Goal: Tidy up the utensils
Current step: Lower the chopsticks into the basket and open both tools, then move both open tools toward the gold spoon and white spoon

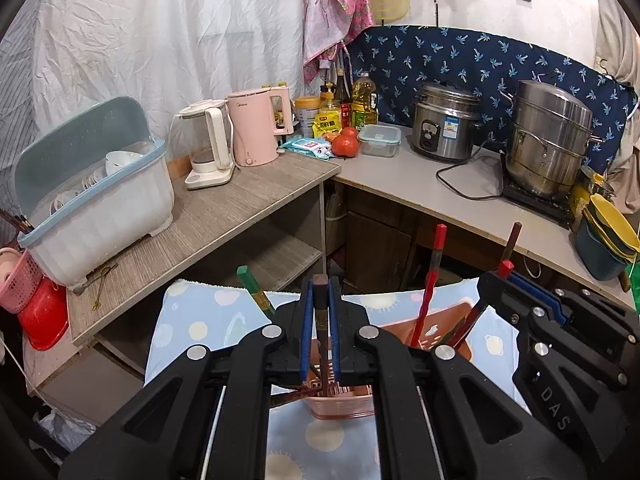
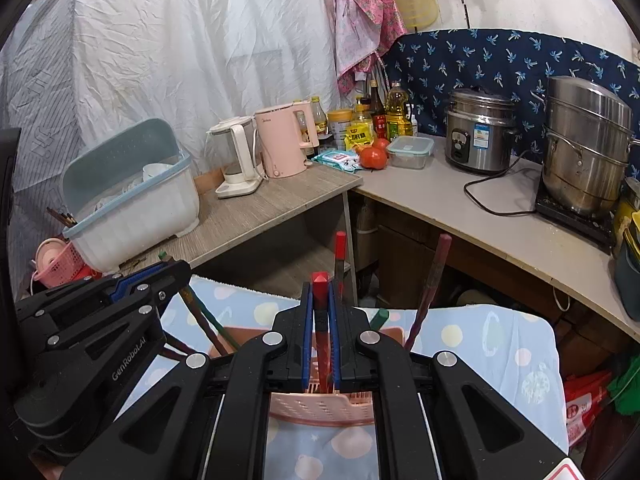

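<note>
At bottom centre of each view, the left gripper (image 1: 320, 332) clamps a dark brown chopstick (image 1: 320, 300) and the right gripper (image 2: 320, 332) a red-tipped chopstick (image 2: 320, 312), both upright over the pink basket (image 2: 320, 404), lower ends seemingly inside

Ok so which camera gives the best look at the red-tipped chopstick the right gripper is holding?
The right wrist view: the red-tipped chopstick stands centred between the right gripper pads, its tip and shaft visible down towards the pink basket. In the left wrist view only its red tip and a short stretch below the gripper show.
</note>
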### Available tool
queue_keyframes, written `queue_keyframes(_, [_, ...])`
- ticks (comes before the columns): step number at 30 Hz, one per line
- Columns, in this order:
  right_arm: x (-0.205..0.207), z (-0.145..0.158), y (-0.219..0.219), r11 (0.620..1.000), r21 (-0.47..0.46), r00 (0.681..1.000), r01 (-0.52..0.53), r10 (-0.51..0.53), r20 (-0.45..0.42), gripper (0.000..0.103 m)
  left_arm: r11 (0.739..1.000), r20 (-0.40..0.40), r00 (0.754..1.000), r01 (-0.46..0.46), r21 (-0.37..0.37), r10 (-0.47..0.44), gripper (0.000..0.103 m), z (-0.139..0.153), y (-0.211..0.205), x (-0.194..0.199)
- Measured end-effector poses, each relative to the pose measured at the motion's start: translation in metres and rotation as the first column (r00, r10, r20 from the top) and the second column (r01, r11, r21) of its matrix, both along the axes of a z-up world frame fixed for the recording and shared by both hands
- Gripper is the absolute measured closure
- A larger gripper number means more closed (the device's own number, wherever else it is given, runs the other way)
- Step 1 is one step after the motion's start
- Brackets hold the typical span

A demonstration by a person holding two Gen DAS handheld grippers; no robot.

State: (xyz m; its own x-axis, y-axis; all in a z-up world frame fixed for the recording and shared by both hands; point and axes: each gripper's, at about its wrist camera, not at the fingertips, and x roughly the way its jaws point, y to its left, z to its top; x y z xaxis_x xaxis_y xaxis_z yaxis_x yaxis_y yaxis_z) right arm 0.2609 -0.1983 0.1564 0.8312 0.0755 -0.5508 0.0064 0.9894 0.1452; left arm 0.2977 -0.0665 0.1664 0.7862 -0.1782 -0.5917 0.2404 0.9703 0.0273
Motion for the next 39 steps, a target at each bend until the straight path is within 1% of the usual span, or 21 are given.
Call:
queue_keyframes(2, [-0.001,-0.003,0.0,1.0,-0.006,1.0,-0.002,0.002,-0.005,0.096,1.0,-0.001,1.0,-0.001,0.004,0.001,0.096,-0.002,-0.001,-0.001])
queue_keyframes(3, [-0.004,-0.003,0.0,1.0,-0.006,1.0,0.001,-0.001,0.002,0.091,1.0,0.004,1.0,-0.008,0.009,0.008,0.095,-0.002,-0.001,-0.001])
queue_keyframes(4, [-0.006,-0.003,-0.001,1.0,-0.009,1.0,0.01,-0.01,0.006,0.081,1.0,0.013,1.0,-0.015,0.012,0.015,0.095,-0.001,-0.001,-0.003])
queue_keyframes(5, [-0.01,-0.002,-0.003,1.0,-0.002,1.0,0.019,-0.019,0.018,0.067,1.0,0.018,1.0,-0.018,0.013,0.017,0.095,-0.001,-0.001,-0.005])
queue_keyframes(6, [-0.013,-0.001,-0.004,1.0,0.005,0.999,0.026,-0.026,0.027,0.06,1.0,0.017,1.0,-0.022,0.012,0.022,0.088,-0.001,0.0,-0.006])
queue_keyframes(7, [-0.017,0.001,-0.006,0.999,0.014,0.999,0.033,-0.034,0.04,0.055,0.999,0.019,0.999,-0.03,0.011,0.03,0.075,0.0,0.001,-0.008])
queue_keyframes(9, [-0.024,0.004,-0.008,0.999,0.021,0.998,0.036,-0.037,0.051,0.055,0.998,0.039,0.998,-0.058,0.007,0.058,0.059,0.002,0.004,-0.013])
queue_keyframes(10, [-0.027,0.005,-0.008,0.999,0.024,0.998,0.035,-0.036,0.053,0.055,0.998,0.047,0.997,-0.067,0.005,0.067,0.057,0.004,0.005,-0.016])
queue_keyframes(14, [-0.041,0.007,-0.007,0.999,0.024,0.998,0.024,-0.025,0.056,0.055,0.997,0.042,0.996,-0.077,0.003,0.077,0.057,0.005,0.009,-0.027])
queue_keyframes(17, [-0.055,0.005,-0.005,1.0,0.01,0.998,0.021,-0.021,0.059,0.055,0.996,0.046,0.995,-0.084,-0.003,0.084,0.057,0.005,0.016,-0.042])
queue_keyframes(22, [-0.085,-0.01,-0.006,1.0,0.015,0.999,0.011,-0.012,0.039,0.055,0.996,0.037,0.995,-0.09,0.008,0.089,0.057,-0.003,0.025,-0.069])
queue_keyframes(28, [-0.116,-0.036,-0.016,0.998,0.052,1.0,0.025,-0.025,-0.013,0.055,0.995,-0.011,0.996,-0.091,0.029,0.092,0.056,-0.033,0.036,-0.1])
queue_keyframes(31, [-0.132,-0.052,-0.021,0.997,0.057,0.998,0.042,-0.04,-0.046,0.055,0.996,-0.06,0.994,-0.09,0.022,0.091,0.056,-0.054,0.042,-0.114])
queue_keyframes(34, [-0.148,-0.07,-0.028,0.996,0.061,0.995,0.069,-0.063,-0.082,0.055,0.995,-0.106,0.989,-0.097,0.031,0.099,0.056,-0.078,0.046,-0.127])
queue_keyframes(39, [-0.172,-0.099,-0.038,0.993,0.045,0.985,0.112,-0.105,-0.137,0.055,0.995,-0.199,0.975,-0.092,0.043,0.099,0.056,-0.123,0.049,-0.147])
